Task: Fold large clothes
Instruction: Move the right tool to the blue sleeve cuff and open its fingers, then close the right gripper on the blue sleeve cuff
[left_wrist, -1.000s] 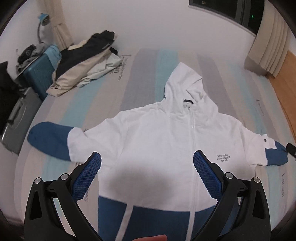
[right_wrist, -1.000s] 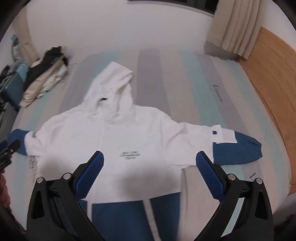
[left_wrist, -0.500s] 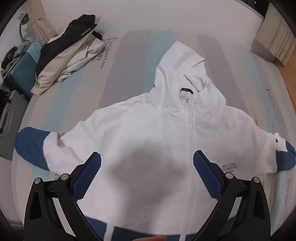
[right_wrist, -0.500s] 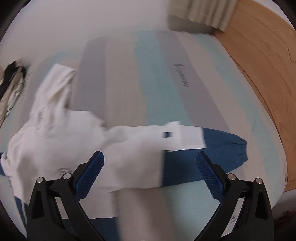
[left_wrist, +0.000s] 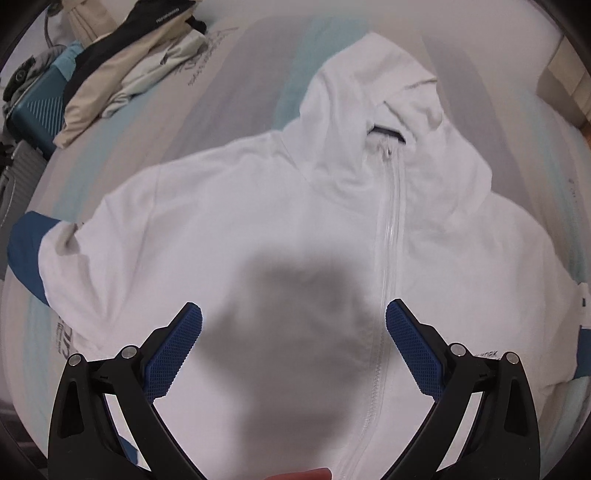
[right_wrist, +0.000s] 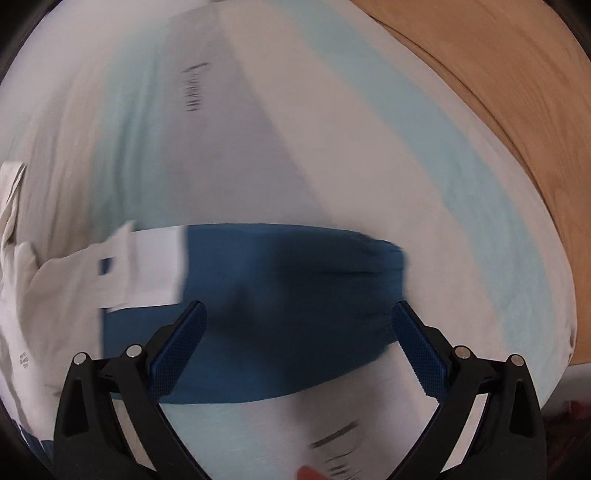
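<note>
Here, white zip-front hoodie with blue cuffs (left_wrist: 258, 229) lies flat, centre frame, on striped grey-and-teal mattress (right_wrist: 332, 129). Left gripper (left_wrist: 293, 332) spread wide over chest, empty. Right gripper (right_wrist: 298, 325) spread wide over blue sleeve end (right_wrist: 288, 288), empty. Mattress print blurred, unreadable. Pile of dark and beige clothes (left_wrist: 129, 55) upper left.

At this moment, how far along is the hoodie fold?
Done: the hoodie lies spread flat, zipped, on the bed. In hand: nothing; the right gripper, open, hangs above the blue sleeve end, and the left gripper is open. Left: every fold.
</note>
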